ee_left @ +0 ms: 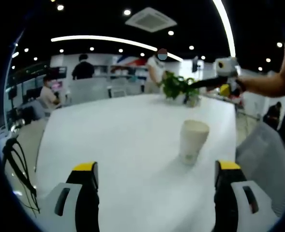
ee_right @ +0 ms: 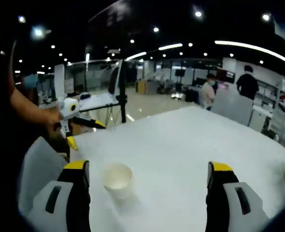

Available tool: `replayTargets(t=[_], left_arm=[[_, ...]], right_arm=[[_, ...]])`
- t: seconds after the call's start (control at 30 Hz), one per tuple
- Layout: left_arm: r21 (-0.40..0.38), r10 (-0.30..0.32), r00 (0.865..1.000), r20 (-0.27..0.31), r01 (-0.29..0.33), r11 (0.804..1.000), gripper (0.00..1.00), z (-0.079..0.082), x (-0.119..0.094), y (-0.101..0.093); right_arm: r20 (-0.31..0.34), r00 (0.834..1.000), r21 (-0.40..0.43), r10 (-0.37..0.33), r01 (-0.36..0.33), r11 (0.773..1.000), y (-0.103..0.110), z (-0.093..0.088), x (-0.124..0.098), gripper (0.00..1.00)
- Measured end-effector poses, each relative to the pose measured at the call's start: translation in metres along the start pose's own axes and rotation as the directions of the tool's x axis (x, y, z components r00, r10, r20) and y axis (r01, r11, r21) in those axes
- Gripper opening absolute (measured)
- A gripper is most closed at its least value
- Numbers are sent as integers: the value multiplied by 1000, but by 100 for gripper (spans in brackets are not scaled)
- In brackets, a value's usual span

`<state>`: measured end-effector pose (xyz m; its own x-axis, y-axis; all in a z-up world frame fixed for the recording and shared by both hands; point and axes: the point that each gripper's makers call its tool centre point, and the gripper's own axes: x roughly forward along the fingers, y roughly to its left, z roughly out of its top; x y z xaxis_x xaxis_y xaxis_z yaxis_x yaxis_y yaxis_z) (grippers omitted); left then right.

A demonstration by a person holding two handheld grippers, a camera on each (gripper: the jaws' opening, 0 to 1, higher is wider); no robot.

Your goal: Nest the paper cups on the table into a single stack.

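Your left gripper (ee_left: 154, 181) has its jaws spread wide and holds nothing; your right gripper (ee_right: 147, 181) is the same, released and bare. One cup (ee_left: 193, 141) stands upright on the table (ee_left: 113, 130), ahead of the left jaws and toward the right edge; in the right gripper view the cup (ee_right: 118, 180) sits between the jaws, closer to the left one, near the table's (ee_right: 181, 145) edge.

The risks, as I judge them: the cup is light and thin, so a hard squeeze may crush its wall; a jaw tip that clips the rim on the way in may tip it; it stands close to the edge, so a nudge may send it off; both grippers point at one cup from opposite sides, so they may collide if you close in together.

Count: one cup that I can make out, though it may already be several nested, which I cannot tell; two grippers; one potted plant (ee_left: 177, 87) at the far edge; one table.
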<state>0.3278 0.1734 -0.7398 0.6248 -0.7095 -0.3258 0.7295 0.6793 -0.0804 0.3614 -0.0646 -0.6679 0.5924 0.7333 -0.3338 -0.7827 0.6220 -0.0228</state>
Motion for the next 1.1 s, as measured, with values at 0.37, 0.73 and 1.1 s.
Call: replayTargets(t=[0.37,0.73,1.1], left_arm=[[0,47,999,-9,-47,999,99,-16,-11,0],[16,44,999,-6,-44,999,99,-36,-20,-18],[40,-57,998,-29,59,997,99,-36,6,-49]], right_arm=[[0,996,80,-87,87,993,1,-65,-23,100],[10,988,109,-156,154,982,5,-98,-43,100],[9,993,92,-116,114,989,19,-107,-34,100]])
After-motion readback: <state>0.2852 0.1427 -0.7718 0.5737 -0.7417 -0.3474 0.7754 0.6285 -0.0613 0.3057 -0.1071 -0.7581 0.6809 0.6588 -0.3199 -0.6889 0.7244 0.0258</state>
